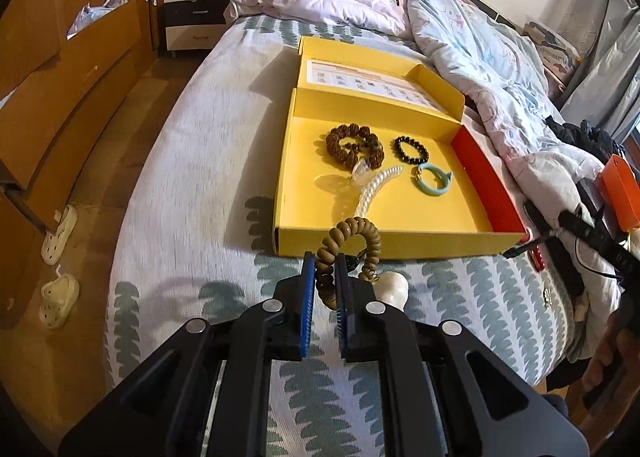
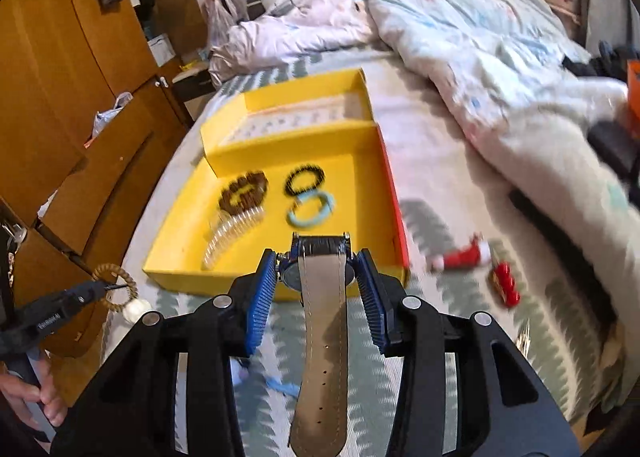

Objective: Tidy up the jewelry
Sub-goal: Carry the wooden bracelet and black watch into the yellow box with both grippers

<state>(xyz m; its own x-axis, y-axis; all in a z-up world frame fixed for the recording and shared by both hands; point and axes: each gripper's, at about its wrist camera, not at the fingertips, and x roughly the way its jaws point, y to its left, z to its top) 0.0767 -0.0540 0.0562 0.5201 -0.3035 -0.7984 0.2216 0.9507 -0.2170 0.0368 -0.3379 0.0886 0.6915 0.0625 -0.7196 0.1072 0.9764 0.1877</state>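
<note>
Hand-held gripper (image 1: pixel 323 263) over patterned bedspread (image 1: pixel 192 145)

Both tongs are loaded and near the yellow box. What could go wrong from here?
1. The watch sits between the right tongs with its strap hanging loose; it may swing or slip out.
2. The coiled bracelet in the left tongs is pinched on one side only, so its white charm could snag the yellow box wall.

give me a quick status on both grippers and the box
Left hand-held gripper shut on coil bracelet. Right hand-held gripper shut on watch. Yellow box open, four pieces inside. Path clear.
</note>
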